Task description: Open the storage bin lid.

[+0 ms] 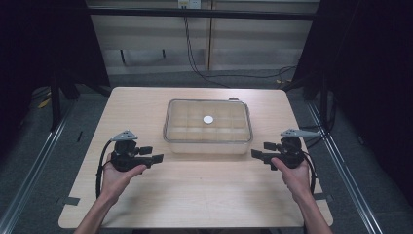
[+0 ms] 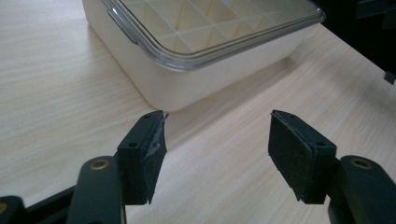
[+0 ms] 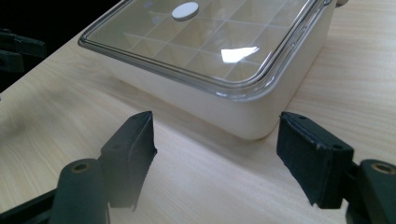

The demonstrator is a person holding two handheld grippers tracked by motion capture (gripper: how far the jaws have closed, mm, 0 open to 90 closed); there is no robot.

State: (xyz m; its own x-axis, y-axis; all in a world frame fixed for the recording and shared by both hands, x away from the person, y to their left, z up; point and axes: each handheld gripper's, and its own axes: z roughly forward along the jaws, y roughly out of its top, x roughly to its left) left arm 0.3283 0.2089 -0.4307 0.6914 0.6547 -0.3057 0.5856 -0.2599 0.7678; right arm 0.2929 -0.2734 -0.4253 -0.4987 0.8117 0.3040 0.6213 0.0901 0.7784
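Lidded box [image 1: 208,126] alone between both parted grippers.

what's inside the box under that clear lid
Through the clear lid the box shows a grid of small compartments, all seemingly empty. A white round disc sits at the lid's centre, hiding whatever lies directly beneath it.

A cream compartment box [image 1: 208,141] with a closed clear lid [image 1: 195,122] sits flat mid-table, nearer the far edge, a white disc [image 1: 208,119] on top.
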